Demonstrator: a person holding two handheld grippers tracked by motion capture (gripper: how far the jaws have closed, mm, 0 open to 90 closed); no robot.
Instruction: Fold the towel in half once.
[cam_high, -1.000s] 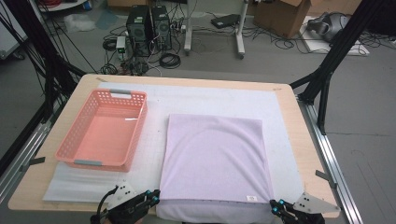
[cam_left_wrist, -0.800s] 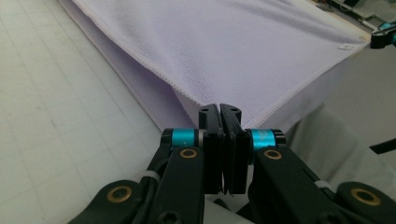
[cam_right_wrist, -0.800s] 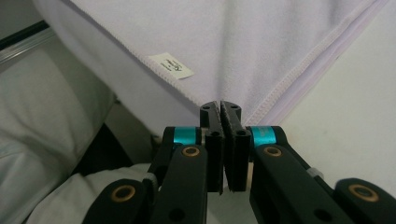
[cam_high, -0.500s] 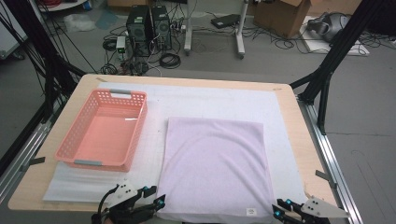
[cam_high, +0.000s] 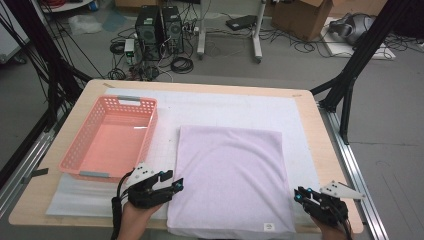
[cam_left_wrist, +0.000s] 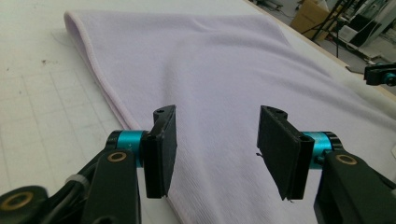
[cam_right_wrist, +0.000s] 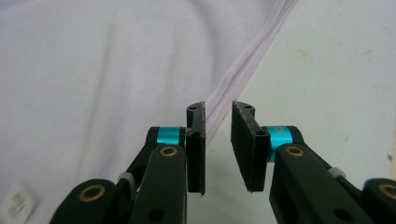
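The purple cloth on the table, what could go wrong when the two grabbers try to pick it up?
The folded pale purple cloth has stacked layers, so the narrowly open right gripper, at its edge, might pinch just the top one. The wider-open left gripper might bunch it up. The cloth also lies near the pink plastic basket.

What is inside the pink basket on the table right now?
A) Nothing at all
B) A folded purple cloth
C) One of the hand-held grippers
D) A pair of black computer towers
A: the pink basket shows only its bare bottom in the high view, while the purple cloth lies flat on the table beside it, to its right.
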